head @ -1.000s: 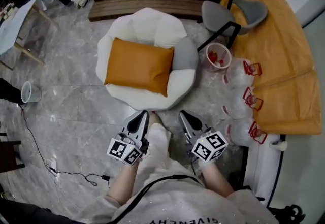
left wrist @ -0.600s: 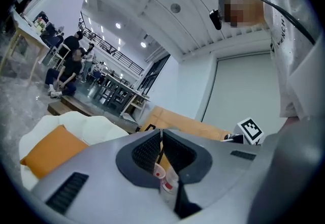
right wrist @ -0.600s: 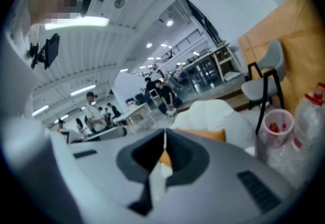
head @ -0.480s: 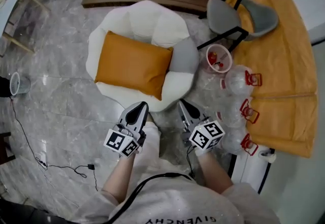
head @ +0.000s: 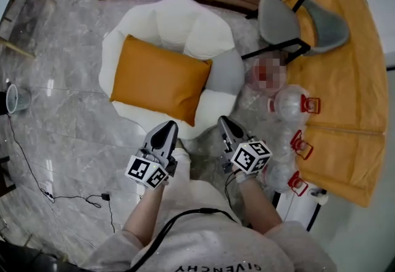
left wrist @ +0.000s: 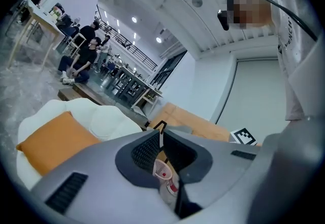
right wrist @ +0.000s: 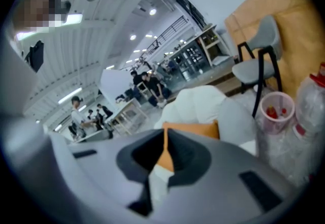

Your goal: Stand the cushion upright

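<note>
- Looking down from the head view, we saw the orange cushion (head: pixel 159 79) lying on the white round seat (head: pixel 185 24).
- The left gripper (head: pixel 168 130) and right gripper (head: pixel 223 124) had their jaws together, empty.
- Only the right gripper view showed us the cup (right wrist: pixel 275 111) unblurred, perhaps holding red caps.

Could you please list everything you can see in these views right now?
cushion: one, orange, flat on the seat.
seat: one, white, round, mid-floor.
chair: one, grey, black legs, upper right.
cup: one, clear, red contents, by the chair.
jugs: three, clear, red handles, right of the seat.
cover: one, orange, far right.
pail: one, pale, floor far left.
left hand-held gripper: one, grey, shut, before the seat.
right hand-held gripper: one, grey, shut, beside it.
</note>
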